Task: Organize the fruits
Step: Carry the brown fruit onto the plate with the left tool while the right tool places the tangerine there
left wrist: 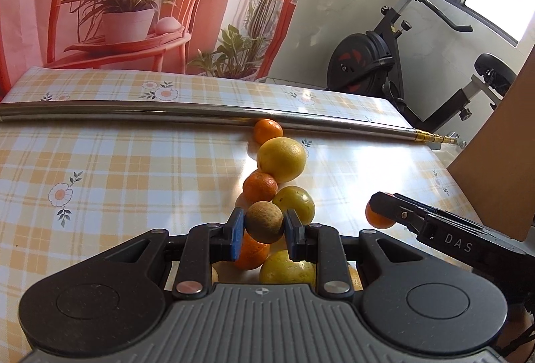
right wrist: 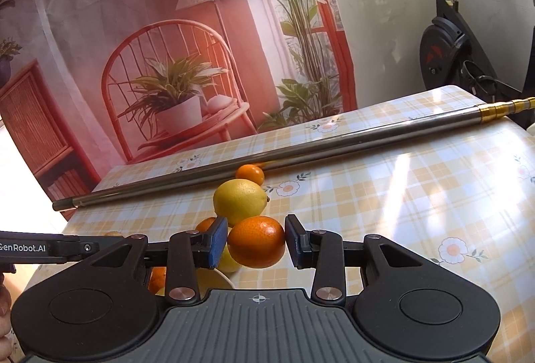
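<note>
Left wrist view: left gripper [left wrist: 264, 224] clamps a brown fruit [left wrist: 264, 222] over the line [left wrist: 279, 175] of citrus running to the rod [left wrist: 200, 116]. Right gripper [right wrist: 256, 241] pinches an orange [right wrist: 256, 241], aloft. Both await placing; the line looks mostly built.

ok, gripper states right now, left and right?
Left gripper: closed on the brown fruit.
Right gripper: closed on an orange.

Right gripper [right wrist: 256, 242] fingers clamp orange [right wrist: 256, 241] above tablecloth [right wrist: 401, 196]; lemon [right wrist: 239, 202] behind, near steel pole [right wrist: 301, 149].
</note>
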{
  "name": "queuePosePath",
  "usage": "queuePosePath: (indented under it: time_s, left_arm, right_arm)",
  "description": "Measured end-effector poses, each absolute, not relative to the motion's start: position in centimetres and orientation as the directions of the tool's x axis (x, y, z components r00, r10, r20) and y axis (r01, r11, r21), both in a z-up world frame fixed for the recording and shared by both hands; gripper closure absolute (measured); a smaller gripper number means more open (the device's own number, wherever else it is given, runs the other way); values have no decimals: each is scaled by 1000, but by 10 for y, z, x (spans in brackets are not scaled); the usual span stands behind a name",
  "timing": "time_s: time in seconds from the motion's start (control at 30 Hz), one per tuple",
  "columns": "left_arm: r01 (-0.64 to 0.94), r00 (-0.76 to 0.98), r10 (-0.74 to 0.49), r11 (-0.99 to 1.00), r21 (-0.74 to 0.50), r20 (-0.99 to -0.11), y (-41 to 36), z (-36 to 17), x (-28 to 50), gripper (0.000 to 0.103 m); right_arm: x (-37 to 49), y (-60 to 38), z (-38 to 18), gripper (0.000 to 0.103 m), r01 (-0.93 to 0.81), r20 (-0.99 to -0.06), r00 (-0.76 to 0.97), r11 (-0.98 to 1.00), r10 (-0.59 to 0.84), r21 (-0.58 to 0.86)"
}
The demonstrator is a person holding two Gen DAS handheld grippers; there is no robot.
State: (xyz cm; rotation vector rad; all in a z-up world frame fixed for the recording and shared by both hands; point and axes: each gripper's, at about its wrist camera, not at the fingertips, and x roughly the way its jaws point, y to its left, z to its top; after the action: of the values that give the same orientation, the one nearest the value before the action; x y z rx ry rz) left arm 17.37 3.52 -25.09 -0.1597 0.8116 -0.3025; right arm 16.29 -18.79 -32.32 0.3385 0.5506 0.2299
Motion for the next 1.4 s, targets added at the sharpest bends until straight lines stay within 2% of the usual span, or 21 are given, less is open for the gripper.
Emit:
queuePosePath:
  time_s: [0.43, 0.7, 1.4]
  left_arm:
    - [153, 619, -288, 957, -247, -730, 54, -271, 176, 76]
    - [189, 603, -251, 967, -171, -757, 39, -281, 178, 76]
    - [212, 591, -311, 950, -229, -745, 42, -287, 182, 76]
  right_arm:
    - [159, -189, -330, 68, -148, -474, 812, 905, 342, 398]
    - [161, -182, -333, 68, -171, -480, 800, 904, 359, 391]
    - [164, -181, -340, 68, -164, -489, 791, 897, 368, 411]
